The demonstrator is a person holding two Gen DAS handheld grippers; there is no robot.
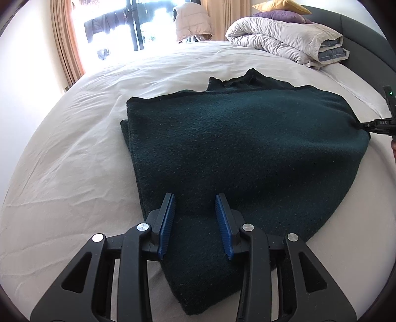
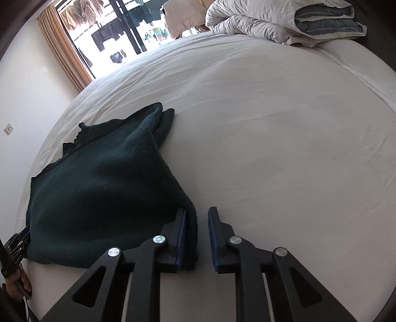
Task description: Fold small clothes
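A dark green knitted garment lies folded on the white bed sheet. My left gripper hovers over its near edge. Both blue pads show their bare faces and the cloth lies flat beneath and between them, so it is open. In the right wrist view the garment bulges up in a hump. Its right edge hangs between the fingers of my right gripper, against the left pad, and a gap separates it from the right pad. The right gripper also shows at the garment's far right edge.
A rolled white and blue duvet and purple and yellow pillows sit at the head of the bed by a dark headboard. A bright window with orange curtains is behind. A hand holds the left gripper's handle.
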